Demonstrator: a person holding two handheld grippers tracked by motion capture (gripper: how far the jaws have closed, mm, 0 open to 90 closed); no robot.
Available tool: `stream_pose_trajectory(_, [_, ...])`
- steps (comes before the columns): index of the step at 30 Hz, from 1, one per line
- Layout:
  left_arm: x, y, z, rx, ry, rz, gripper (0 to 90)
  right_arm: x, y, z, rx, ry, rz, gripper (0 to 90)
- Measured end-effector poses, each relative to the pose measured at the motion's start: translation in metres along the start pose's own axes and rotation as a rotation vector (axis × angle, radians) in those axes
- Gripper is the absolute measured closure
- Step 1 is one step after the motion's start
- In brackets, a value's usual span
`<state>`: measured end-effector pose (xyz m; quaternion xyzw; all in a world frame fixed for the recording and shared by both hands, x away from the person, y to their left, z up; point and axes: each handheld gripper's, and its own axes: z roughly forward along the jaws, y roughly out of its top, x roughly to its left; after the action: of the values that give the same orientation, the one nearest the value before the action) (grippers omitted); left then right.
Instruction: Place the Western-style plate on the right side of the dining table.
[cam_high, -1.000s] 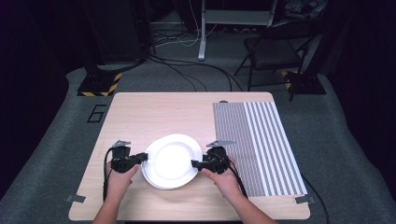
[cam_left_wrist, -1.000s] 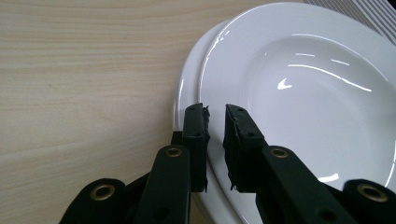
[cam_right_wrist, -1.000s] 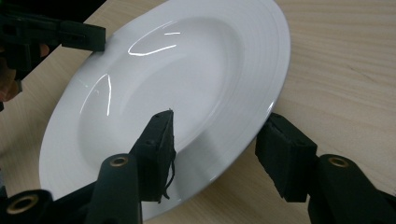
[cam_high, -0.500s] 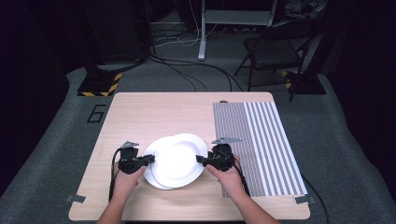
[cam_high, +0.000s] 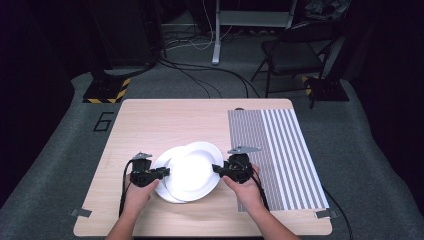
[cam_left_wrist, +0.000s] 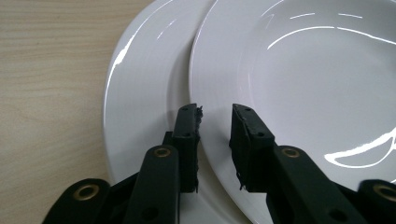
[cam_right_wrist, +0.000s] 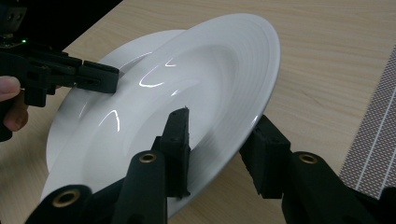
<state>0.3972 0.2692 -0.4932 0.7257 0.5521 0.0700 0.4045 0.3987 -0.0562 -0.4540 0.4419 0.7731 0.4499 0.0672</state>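
While right gripper (cam_high: 218, 169) clamps upper round white ceramic plate (cam_high: 197, 167) at 3 o'clock | left gripper (cam_high: 164, 172) loosens, open, over lower white plate (cam_high: 162, 165) | separation begun, unfinished

Lower plate (cam_high: 165, 175) mostly hidden under the upper plate (cam_high: 195, 167) — perhaps touching.

Your wooden table (cam_high: 165, 120) centre frame; striped mat (cam_high: 280, 150) on its right part; folding chair (cam_high: 295, 55) upper right; hazard-striped base (cam_high: 105, 92) upper left.

Glossy white plates (cam_high: 192, 170), matt wood table (cam_high: 165, 120)
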Motion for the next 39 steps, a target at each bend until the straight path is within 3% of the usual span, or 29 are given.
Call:
stream_pose_trajectory(16, [-0.003, 0.001, 0.001, -0.016, -0.058, -0.058, 48.5, -0.015, -0.012, -0.002, -0.007, 0.03, 0.092, 61.5])
stream_pose_trajectory(24, [-0.014, -0.001, 0.007, -0.005, -0.042, -0.032, 48.3, -0.016, -0.014, -0.002, -0.014, 0.026, 0.103, 61.1])
stream_pose_trajectory(31, [-0.017, -0.001, 0.001, -0.016, -0.031, -0.052, 52.6, -0.014, -0.015, -0.002, -0.004, -0.014, 0.097, 58.5])
stream_pose_trajectory(33, [-0.018, -0.001, 0.0, -0.022, -0.032, -0.063, 53.7, -0.014, -0.013, -0.002, 0.028, -0.015, 0.097, 54.7])
stream_pose_trajectory(39, [-0.02, -0.003, -0.002, -0.034, -0.021, -0.067, 54.3, -0.009, -0.011, -0.004, 0.055, -0.044, 0.095, 51.6])
